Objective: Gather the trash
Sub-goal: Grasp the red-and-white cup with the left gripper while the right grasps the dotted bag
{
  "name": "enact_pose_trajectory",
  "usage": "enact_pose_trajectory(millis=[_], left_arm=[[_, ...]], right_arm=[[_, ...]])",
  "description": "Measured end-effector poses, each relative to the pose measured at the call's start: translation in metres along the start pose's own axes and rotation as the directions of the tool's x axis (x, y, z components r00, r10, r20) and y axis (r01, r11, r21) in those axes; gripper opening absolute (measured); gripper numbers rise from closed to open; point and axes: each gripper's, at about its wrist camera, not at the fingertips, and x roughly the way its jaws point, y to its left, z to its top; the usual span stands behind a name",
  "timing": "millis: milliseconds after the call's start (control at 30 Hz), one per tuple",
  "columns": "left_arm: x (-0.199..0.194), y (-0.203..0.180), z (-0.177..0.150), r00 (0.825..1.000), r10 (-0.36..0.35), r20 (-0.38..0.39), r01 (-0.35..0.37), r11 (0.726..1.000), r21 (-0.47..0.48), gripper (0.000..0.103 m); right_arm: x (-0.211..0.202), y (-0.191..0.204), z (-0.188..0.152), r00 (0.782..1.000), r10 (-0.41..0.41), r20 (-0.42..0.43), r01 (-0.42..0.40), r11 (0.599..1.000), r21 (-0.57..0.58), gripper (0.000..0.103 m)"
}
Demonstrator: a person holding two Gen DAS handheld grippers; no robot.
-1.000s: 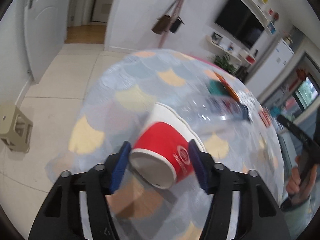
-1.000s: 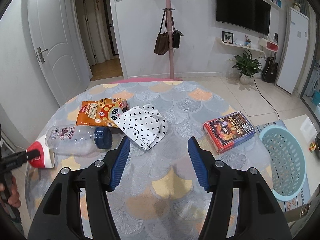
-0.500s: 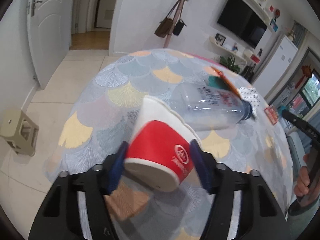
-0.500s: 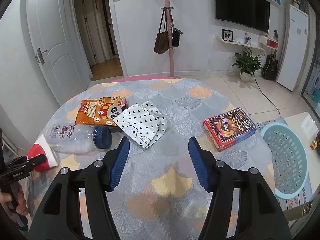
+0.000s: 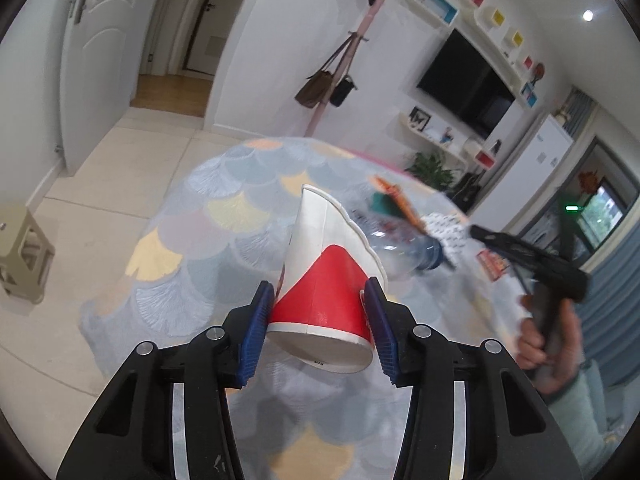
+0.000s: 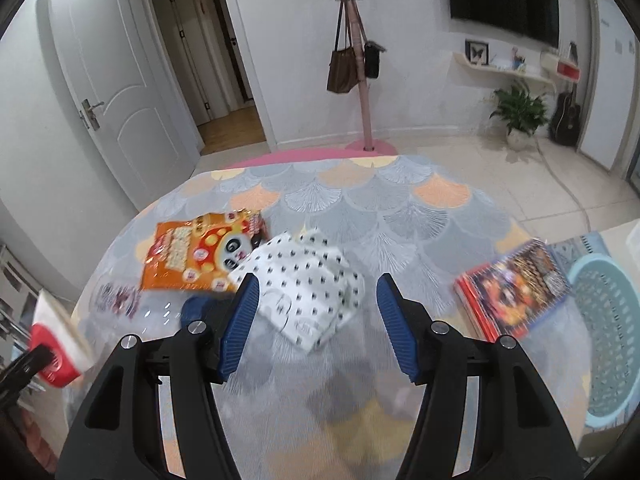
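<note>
My left gripper [image 5: 318, 330] is shut on a red and white paper cup [image 5: 324, 292] and holds it above the table's edge, mouth pointing away; the cup also shows at the far left of the right wrist view [image 6: 56, 344]. My right gripper [image 6: 316, 322] is open and empty over the table, just in front of a white dotted cloth [image 6: 308, 284]. An orange snack bag [image 6: 196, 256] and a clear plastic bottle with a blue cap [image 6: 192, 310] lie to its left. A light blue basket [image 6: 608, 336] stands off the table's right side.
A colourful boxed book [image 6: 516, 288] lies near the table's right edge. The round table [image 6: 384, 216] has a scalloped cloth. A coat stand with bags [image 6: 356, 68], a door and a plant stand behind. A beige stool [image 5: 20, 252] is on the floor at left.
My left gripper has lifted the cup higher off the table and tilted it upright. My right gripper has moved forward toward the dotted cloth and stays open.
</note>
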Motion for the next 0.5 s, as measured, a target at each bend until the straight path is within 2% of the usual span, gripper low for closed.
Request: enact_pose_trajectory(millis=[267, 300, 333, 400, 500], left_arm=[[0.011, -0.028, 0.013, 0.999, -0.043, 0.010, 0.043, 0.998, 0.049, 0.045], [0.013, -0.031, 0.014, 0.999, -0.047, 0.006, 0.046, 0.997, 0.055, 0.046], [0.017, -0.036, 0.015, 0.999, -0.050, 0.002, 0.050, 0.997, 0.061, 0.046], [0.021, -0.044, 0.015, 0.998, -0.058, -0.002, 0.058, 0.996, 0.073, 0.045], [0.030, -0.060, 0.018, 0.997, -0.071, -0.009, 0.071, 0.993, 0.096, 0.045]], right_arm=[[0.043, -0.007, 0.004, 0.994, 0.044, -0.097, -0.046, 0.999, -0.019, 0.057], [0.046, -0.007, 0.003, 0.992, 0.057, -0.109, -0.060, 0.998, -0.023, 0.053], [0.046, -0.007, 0.003, 0.992, 0.059, -0.111, -0.062, 0.998, -0.028, 0.038], [0.045, -0.004, 0.002, 0.990, 0.081, -0.115, -0.087, 0.995, -0.051, 0.020], [0.033, 0.002, -0.004, 0.993, 0.085, -0.085, -0.093, 0.991, -0.095, 0.009]])
